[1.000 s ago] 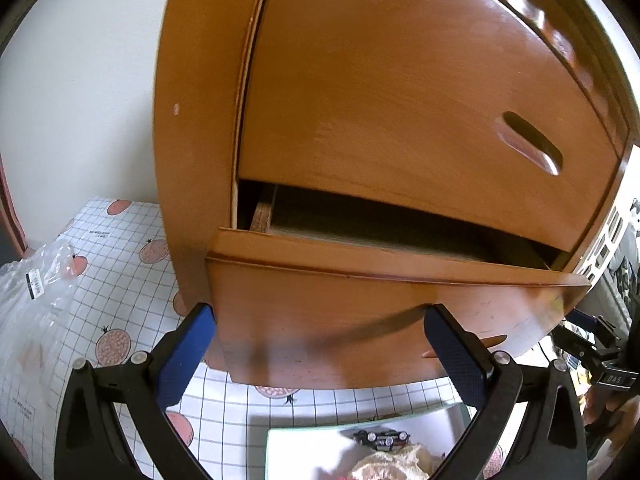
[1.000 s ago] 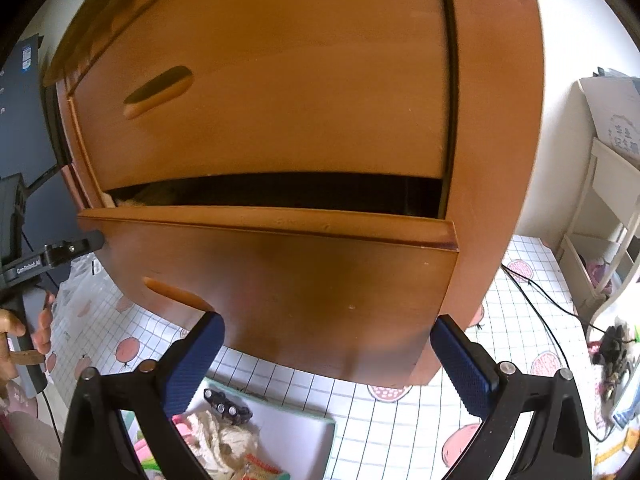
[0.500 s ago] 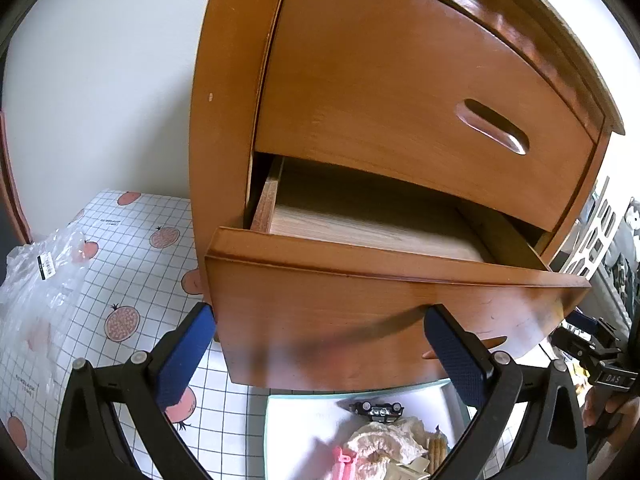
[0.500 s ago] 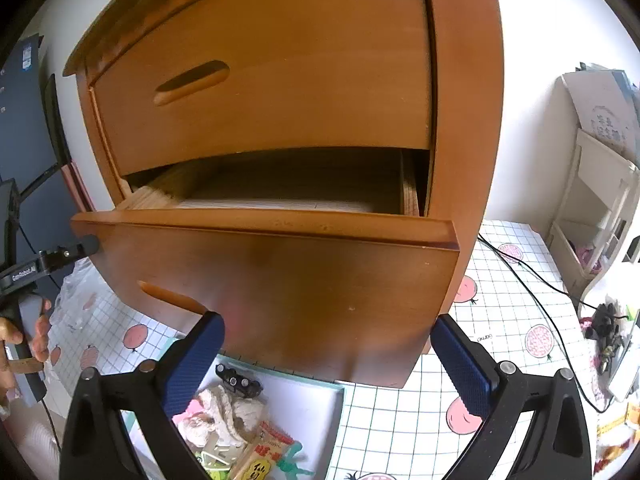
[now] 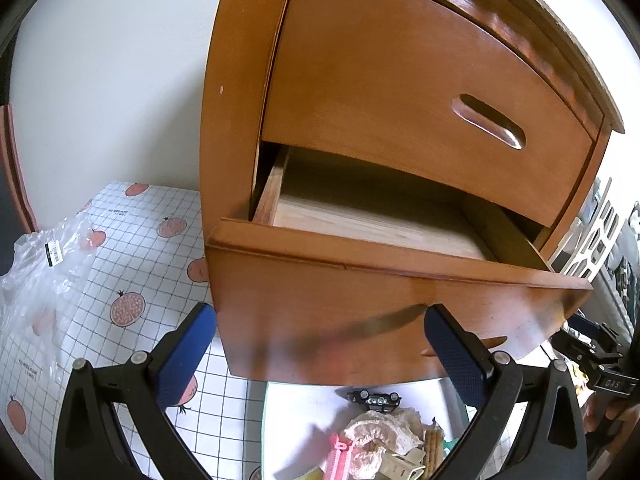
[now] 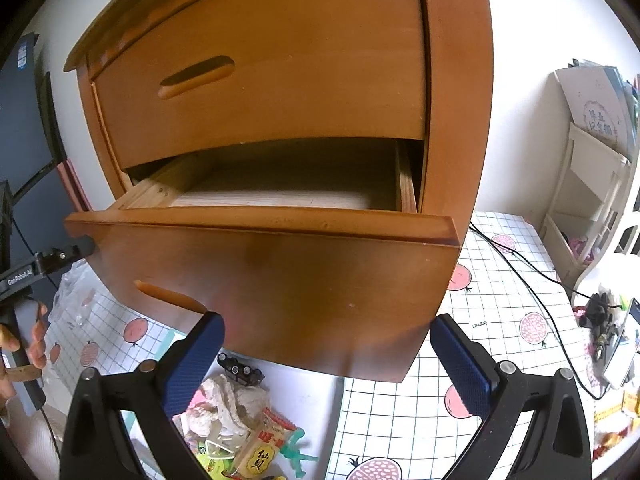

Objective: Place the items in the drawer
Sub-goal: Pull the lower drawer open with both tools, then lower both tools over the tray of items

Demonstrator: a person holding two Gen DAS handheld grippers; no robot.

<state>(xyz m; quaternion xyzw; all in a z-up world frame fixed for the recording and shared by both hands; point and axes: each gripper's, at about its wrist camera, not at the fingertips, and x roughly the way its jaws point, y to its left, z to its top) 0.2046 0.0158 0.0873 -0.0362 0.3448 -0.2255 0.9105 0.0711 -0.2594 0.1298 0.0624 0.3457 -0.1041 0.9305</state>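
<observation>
lower drawer (image 5: pixel 384 284) of the wooden cabinet (image 5: pixel 236 92) is pulled out, inside looks bare: just the pale wood floor visible in both views, back part in shadow. upper drawer (image 6: pixel 276 80) is closed, slot handle on its front. left gripper (image 5: pixel 320 348) sits low in front of the lower drawer's front panel, jaws spread wide, nothing between them, blue pads either side of the panel's lower edge, not clearly touching it. right gripper (image 6: pixel 326 354) same story on the other side: jaws released and wide apart, nothing held, pads below the drawer front. items sit on a white tray (image 5: pixel 296 408) on the worktop (image 6: pixel 500 280), directly under the overhanging drawer front: small black toy car (image 6: pixel 240 369) nearest the cabinet, beige crocheted piece (image 5: pixel 380 430) just behind it, pink hair clip (image 5: pixel 338 458) beside that, snack packet (image 6: pixel 262 446) with red and yellow print, green plastic figure (image 6: pixel 296 454) next to the packet. worktop has a white grid cloth with pink fruit prints. clear plastic bag (image 5: pixel 44 264) lies left of the cabinet. black cable (image 6: pixel 524 276) runs across the cloth on the right. white shelf unit (image 6: pixel 592 200) stands by the wall further right. a hand (image 6: pixel 24 340) on the left gripper's handle shows at the right view's left edge.
</observation>
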